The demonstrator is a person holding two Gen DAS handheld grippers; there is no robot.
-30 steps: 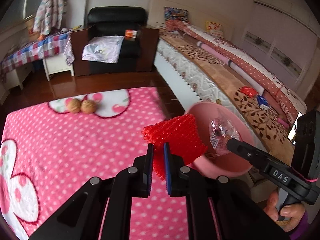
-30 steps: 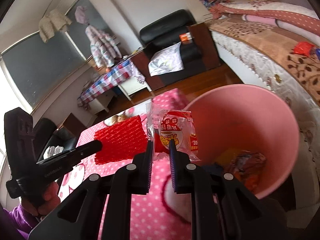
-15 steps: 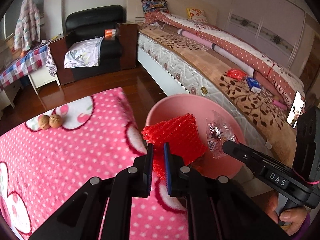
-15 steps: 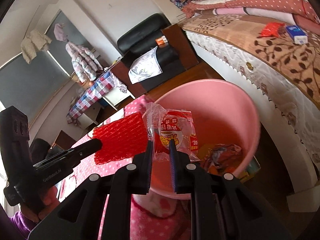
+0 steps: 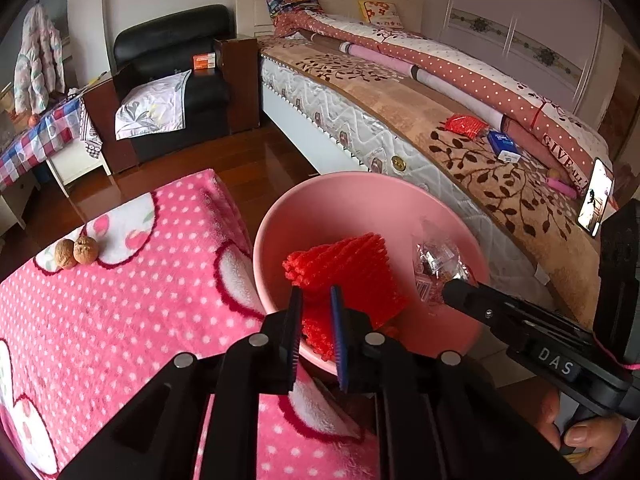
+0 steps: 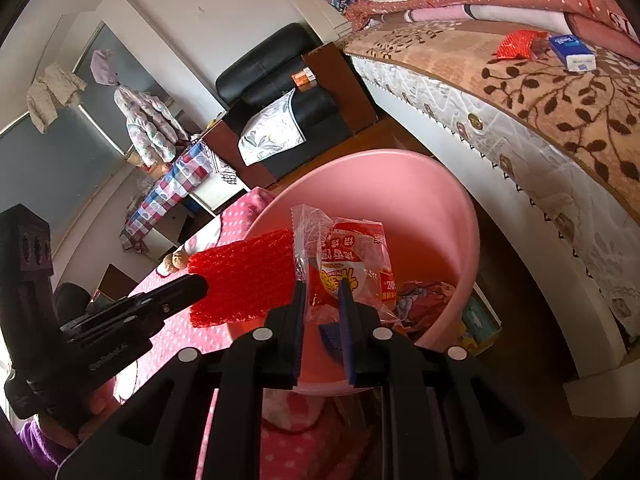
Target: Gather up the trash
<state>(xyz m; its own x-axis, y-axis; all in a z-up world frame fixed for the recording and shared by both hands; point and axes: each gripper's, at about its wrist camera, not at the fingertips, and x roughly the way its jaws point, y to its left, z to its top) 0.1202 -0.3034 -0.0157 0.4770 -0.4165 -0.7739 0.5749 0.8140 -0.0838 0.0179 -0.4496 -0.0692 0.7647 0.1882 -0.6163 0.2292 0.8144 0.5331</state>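
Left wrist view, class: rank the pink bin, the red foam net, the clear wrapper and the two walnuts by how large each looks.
1. Pink bin
2. Red foam net, held in the left gripper
3. Clear wrapper, held in the right gripper
4. Two walnuts, which look alike in size; they lie farther away, so their true size is unsure.

A lived-in bedroom in a home. A long bed [image 5: 460,120] runs along the right side, with a leaf-patterned brown blanket, rolled quilts and pillows at its far headboard. Against the far wall sits a black leather armchair [image 5: 176,80] with a wooden nightstand [image 5: 240,80] beside it. On the far left, a padded jacket [image 5: 38,68] hangs above a table with a checked cloth [image 5: 36,140]. The floor [image 5: 248,164] is polished dark wood.
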